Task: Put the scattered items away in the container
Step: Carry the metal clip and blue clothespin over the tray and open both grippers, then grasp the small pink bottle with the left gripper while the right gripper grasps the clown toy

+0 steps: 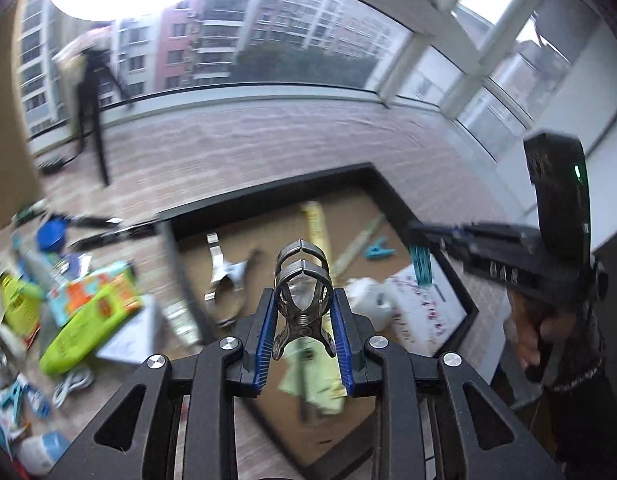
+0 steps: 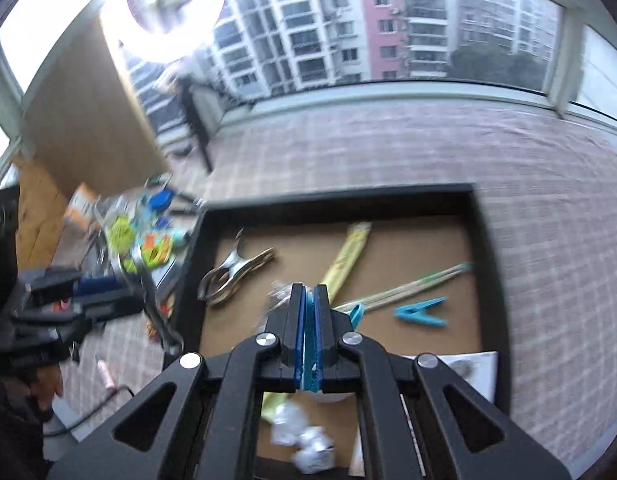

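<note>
A black-rimmed tray (image 1: 268, 188) (image 2: 340, 200) with a brown bottom is the container. My left gripper (image 1: 304, 300) is shut on a steel spring clip (image 1: 302, 280), held over the tray's near side. My right gripper (image 2: 308, 292) (image 1: 418, 236) is shut on a teal clothes peg (image 2: 308, 364) (image 1: 422, 266) above the tray's right part. Inside the tray lie another steel clip (image 1: 224, 280) (image 2: 232, 272), a yellow paper sleeve (image 1: 314, 224) (image 2: 348, 252), a loose teal peg (image 1: 378, 252) (image 2: 420, 312), chopsticks (image 2: 412, 286), crumpled white wrap (image 2: 304, 440) and a printed sheet (image 1: 424, 304).
Left of the tray lies a blurred pile: a lime-green packet (image 1: 88, 332), a colourful box (image 1: 92, 292), a blue lid (image 1: 52, 236), a white cable (image 1: 72, 384). A black tripod (image 1: 92, 112) stands by the window. A person's hand (image 1: 532, 336) grips the right device.
</note>
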